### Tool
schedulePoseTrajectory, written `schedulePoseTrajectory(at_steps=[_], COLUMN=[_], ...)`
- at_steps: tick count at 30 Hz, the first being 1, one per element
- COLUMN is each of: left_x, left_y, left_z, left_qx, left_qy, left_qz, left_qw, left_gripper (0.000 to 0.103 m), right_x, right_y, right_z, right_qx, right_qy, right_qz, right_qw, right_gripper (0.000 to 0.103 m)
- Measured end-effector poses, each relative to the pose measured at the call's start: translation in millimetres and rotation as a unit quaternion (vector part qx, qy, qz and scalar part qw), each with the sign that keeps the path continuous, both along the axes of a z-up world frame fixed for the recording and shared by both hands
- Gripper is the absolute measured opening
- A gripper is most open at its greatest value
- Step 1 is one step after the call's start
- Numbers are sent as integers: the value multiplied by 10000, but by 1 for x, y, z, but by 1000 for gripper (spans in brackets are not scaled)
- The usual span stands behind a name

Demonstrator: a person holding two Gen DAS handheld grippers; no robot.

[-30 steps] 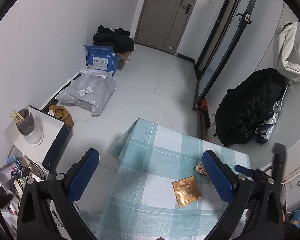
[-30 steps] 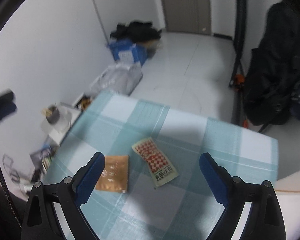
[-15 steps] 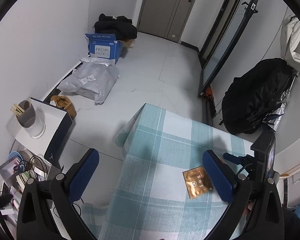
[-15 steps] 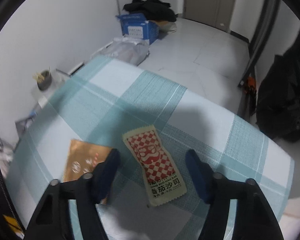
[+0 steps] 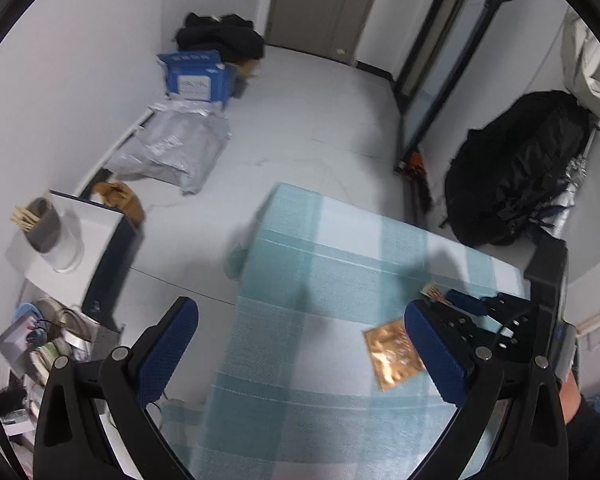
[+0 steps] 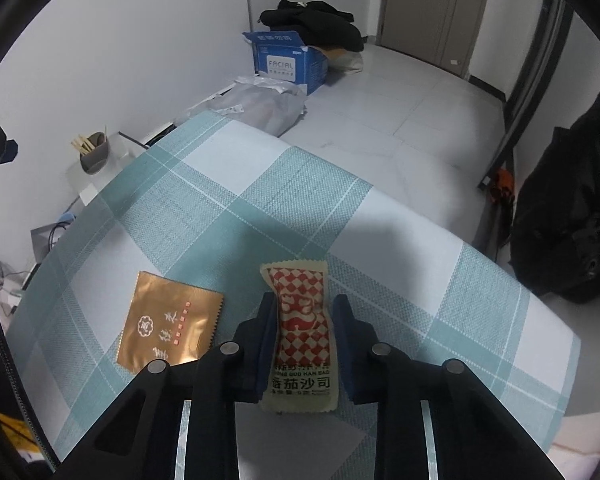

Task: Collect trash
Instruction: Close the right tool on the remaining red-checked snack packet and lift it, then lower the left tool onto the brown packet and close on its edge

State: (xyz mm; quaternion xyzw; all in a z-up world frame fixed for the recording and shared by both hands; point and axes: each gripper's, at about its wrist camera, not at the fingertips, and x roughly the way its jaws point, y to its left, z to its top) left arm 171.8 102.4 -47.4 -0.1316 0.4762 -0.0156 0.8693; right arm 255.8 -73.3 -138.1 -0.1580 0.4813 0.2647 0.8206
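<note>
- Our right gripper (image 6: 305, 316) straddles the red packet (image 6: 300, 332) on the checked cloth (image 6: 260, 184). Its jaws have just been closing, and the packet now sits between them, pinched at its waist with its sides drawn in.
- We judge the step in hand to be securing this packet. We should finish the squeeze before lifting, since a thin sachet can slip out of a loose grip.
- We should lift straight up, so the cloth does not drag along with the fingertips.
- The gold packet (image 6: 168, 324) lies flat just to the left of the red one, apart from it. We should keep clear of it while rising.
- Our left gripper (image 5: 300, 344) hangs with fingers spread wide and nothing between them. In its own view the gold packet (image 5: 394, 354) lies just beside its right finger.
- That packet looks flat and slick, so it will probably need a low approach at one edge.
- No bin shows in either view, so we cannot tell where the trash goes.
</note>
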Motion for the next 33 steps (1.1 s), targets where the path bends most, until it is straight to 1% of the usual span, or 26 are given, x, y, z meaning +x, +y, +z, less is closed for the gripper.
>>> schedulePoseTrajectory(at_steps=[1,2,4,5,7,9,13,16,19,21,24,29,31,33], left_x=[0,-2,-3,-2,2,7,10,12,16,17,19,23,22,21], left_y=[0,-1,-4,-7,-13,-23,-46,-58,-65,-67,-74,-90,-99,-106], left_z=[-1,-1,-4,-7,-14,-22,-32,-45,-59,-61,-63,-76,-77,-78], left_qx=[-61,-24,184,186,86,92,200,236,302,366,512,822,1109,1301], left_qy=[-6,-37,-61,-15,100,250,393,664,985,1049,1024,1196,1169,1091], left_qz=[-47,-72,-103,-139,-227,-342,-675,-851,-822,-822,-886,-1006,-1124,-1289], left_qw=[10000,10000,9998,9997,9997,9991,9967,9939,9913,9904,9895,9843,9805,9770], left_gripper=[101,101,101,101,101,101,101,101,101,101,101,101,101,102], right_x=[1,1,1,1,2,4,6,5,0,-3,-7,-12,-13,-14], right_y=[-2,-4,-7,-10,-18,-29,-46,-56,-62,-64,-73,-87,-91,-95], right_z=[1,1,2,2,4,7,16,23,30,34,44,54,55,57], right_qx=[58,119,177,197,297,498,815,1055,1161,1166,1282,1416,1434,1453], right_qy=[70,124,168,197,289,390,509,569,576,526,438,376,359,337], right_qz=[-27,-34,9,17,-61,-214,-378,-434,-362,-314,-325,-359,-377,-408], right_qw=[10000,9998,9997,9996,9991,9978,9947,9918,9909,9913,9902,9886,9883,9880], right_gripper=[24,23,23,22,22,21,20,20,20,20,20,20,20,20])
